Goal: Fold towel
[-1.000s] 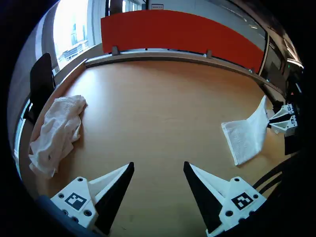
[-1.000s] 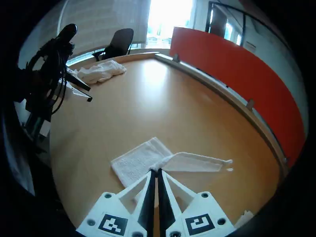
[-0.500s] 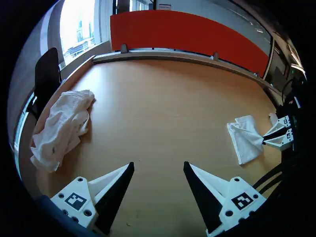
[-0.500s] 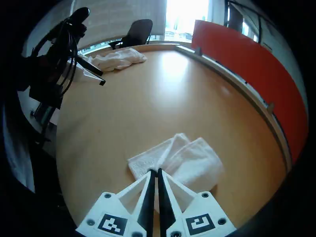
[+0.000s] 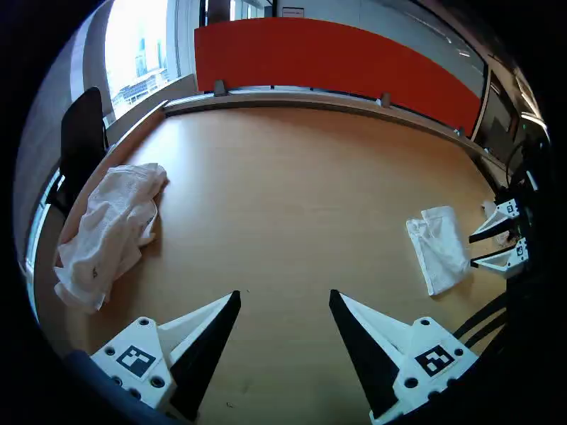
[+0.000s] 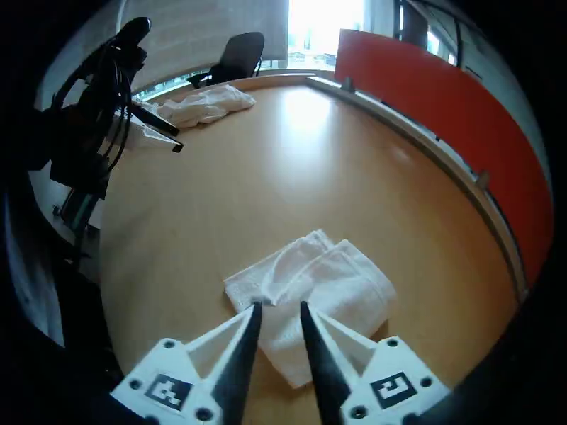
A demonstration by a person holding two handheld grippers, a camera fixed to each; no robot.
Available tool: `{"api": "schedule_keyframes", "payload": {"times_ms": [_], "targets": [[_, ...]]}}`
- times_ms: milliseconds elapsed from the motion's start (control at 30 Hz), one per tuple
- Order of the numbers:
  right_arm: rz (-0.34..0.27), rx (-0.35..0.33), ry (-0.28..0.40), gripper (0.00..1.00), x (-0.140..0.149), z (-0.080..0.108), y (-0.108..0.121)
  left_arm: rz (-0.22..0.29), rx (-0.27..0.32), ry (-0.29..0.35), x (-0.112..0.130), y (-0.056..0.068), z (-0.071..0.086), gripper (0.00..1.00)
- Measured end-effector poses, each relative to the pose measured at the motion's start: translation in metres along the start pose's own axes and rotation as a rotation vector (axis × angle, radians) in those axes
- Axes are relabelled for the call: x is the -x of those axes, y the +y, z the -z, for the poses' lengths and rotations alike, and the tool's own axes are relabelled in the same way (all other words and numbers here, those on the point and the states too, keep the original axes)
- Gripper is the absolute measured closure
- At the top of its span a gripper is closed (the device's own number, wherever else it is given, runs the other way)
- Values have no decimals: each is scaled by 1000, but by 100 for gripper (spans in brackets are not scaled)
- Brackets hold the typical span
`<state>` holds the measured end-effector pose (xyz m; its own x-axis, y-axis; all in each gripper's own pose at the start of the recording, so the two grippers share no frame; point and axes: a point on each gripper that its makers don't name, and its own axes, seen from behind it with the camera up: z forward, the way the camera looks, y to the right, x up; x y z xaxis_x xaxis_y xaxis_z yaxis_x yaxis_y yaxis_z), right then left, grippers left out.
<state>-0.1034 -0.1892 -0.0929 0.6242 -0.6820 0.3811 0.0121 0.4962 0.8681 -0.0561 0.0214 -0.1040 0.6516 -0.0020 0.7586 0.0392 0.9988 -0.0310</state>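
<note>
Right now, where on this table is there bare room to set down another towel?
The broad middle of the table is bare, between the crumpled towel at one edge and the folded towel by the open right gripper. The strip along the red divider is free too. It is crowded around the two towels.

bright window (image 5: 138,60) glare | sharp focus | fisheye-warped edges

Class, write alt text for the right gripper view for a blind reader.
The open right gripper points at a folded white towel on a wooden table. Farther off are the left gripper, a crumpled towel and a red screen along the table's edge.
</note>
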Motion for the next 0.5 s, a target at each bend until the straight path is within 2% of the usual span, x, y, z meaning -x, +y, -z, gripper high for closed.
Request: {"api": "schedule_keyframes", "payload": {"times_ms": [67,500], "targets": [[-5,4,0,19,1,1,1,-1,0,0,0,0,0,7],[-27,34,-12,17,16,5,8,-5,-1,5,-3,3,1,7]]}}
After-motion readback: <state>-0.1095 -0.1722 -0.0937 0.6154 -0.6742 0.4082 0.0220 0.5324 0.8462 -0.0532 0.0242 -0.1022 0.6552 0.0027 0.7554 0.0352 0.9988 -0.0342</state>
